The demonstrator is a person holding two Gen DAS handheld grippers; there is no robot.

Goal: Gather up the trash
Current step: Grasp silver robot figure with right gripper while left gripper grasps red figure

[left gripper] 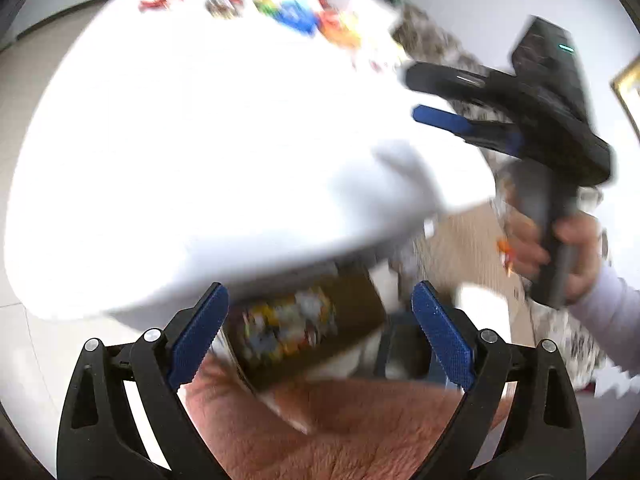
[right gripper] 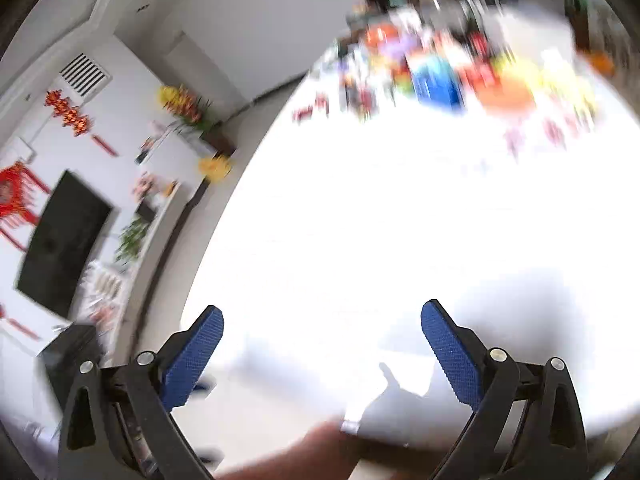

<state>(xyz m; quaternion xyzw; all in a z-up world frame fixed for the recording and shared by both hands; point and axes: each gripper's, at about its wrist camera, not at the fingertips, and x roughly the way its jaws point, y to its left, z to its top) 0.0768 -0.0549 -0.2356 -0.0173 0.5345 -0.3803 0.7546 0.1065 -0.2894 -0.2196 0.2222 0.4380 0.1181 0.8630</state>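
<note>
White worktop glares below; my left tool and right tool gape empty. Blurred wrappers sit far off, so I risk a mistimed, missed grab.

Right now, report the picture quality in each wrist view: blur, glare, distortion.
Left wrist view: heavy motion blur; the white table is blown out, and the box of wrappers and right gripper smear; fisheye curves the edges. Right wrist view: the tabletop glares white, the colourful wrappers streak, the television stays fairly sharp, and gripper shadows fall on the table.
</note>
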